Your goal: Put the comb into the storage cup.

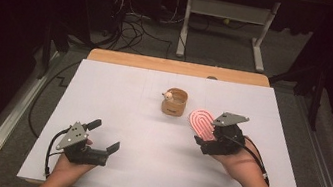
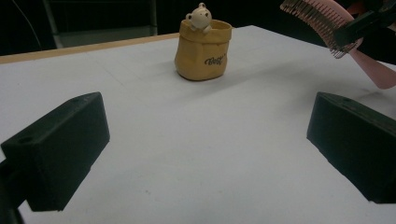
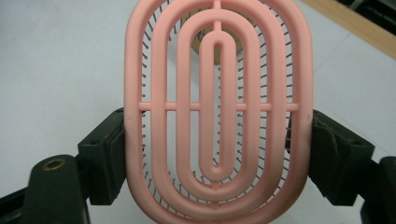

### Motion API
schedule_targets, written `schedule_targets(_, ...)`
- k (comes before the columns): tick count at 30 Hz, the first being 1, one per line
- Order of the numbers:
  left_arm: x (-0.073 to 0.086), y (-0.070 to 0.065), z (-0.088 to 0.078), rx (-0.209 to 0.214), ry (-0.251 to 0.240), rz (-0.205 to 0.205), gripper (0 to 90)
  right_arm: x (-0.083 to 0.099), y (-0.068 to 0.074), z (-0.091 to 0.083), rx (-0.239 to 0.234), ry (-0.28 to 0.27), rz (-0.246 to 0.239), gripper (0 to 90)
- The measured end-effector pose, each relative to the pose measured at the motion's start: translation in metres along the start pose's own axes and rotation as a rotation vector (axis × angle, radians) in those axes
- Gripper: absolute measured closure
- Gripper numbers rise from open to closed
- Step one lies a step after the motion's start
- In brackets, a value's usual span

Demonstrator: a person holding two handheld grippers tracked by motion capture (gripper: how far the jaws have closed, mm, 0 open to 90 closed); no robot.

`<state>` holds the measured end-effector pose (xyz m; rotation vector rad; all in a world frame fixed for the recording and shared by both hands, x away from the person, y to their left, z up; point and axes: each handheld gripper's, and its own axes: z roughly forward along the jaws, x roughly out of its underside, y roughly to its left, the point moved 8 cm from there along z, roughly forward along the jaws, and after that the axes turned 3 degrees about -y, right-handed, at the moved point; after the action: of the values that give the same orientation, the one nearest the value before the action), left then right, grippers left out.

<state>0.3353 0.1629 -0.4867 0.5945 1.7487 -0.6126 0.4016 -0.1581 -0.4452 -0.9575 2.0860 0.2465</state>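
A pink vented hairbrush (image 3: 217, 107) with dark bristles stands between the jaws of my right gripper (image 1: 207, 141), which is shut on the brush head's two sides. In the high view the hairbrush (image 1: 200, 121) is lifted off the white table, right of centre. A small yellow sack-shaped cup (image 1: 174, 102) with a little bear figure (image 2: 201, 17) on its rim sits at the table's middle, just left of the brush. My left gripper (image 1: 106, 135) rests near the front left, open, with bare table between its jaws. In the left gripper view, the hairbrush (image 2: 322, 16) shows at the top right.
A white sheet (image 1: 118, 96) covers the table, with a wooden edge (image 1: 178, 67) at the far side. Cables and a metal table frame (image 1: 226, 22) lie on the floor beyond. A metal rail (image 1: 3, 123) runs along the left side.
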Motion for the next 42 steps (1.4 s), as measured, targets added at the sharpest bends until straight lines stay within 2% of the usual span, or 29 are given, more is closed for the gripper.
schedule_targets(6, -0.001, 0.001, 0.003, -0.003, -0.005, -0.018, 0.0, -0.006, -0.002, -0.002, 0.027, -0.095, 0.016, 19.9)
schedule_targets(12, 0.0, 0.0, 0.003, -0.001, -0.001, -0.015, 0.0, -0.012, 0.0, 0.0, 0.053, -0.165, 0.016, 19.8)
schedule_targets(24, 0.0, 0.0, 0.002, 0.0, 0.004, -0.005, 0.0, -0.022, 0.0, 0.0, 0.091, -0.334, 0.057, 19.8)
schedule_targets(29, 0.0, 0.0, 0.002, -0.001, 0.003, -0.007, 0.0, -0.025, -0.001, -0.001, 0.099, -0.377, 0.065, 19.8)
schedule_targets(42, 0.001, 0.0, 0.001, -0.005, -0.002, -0.02, 0.0, -0.036, -0.001, -0.014, 0.137, -0.546, 0.109, 19.8)
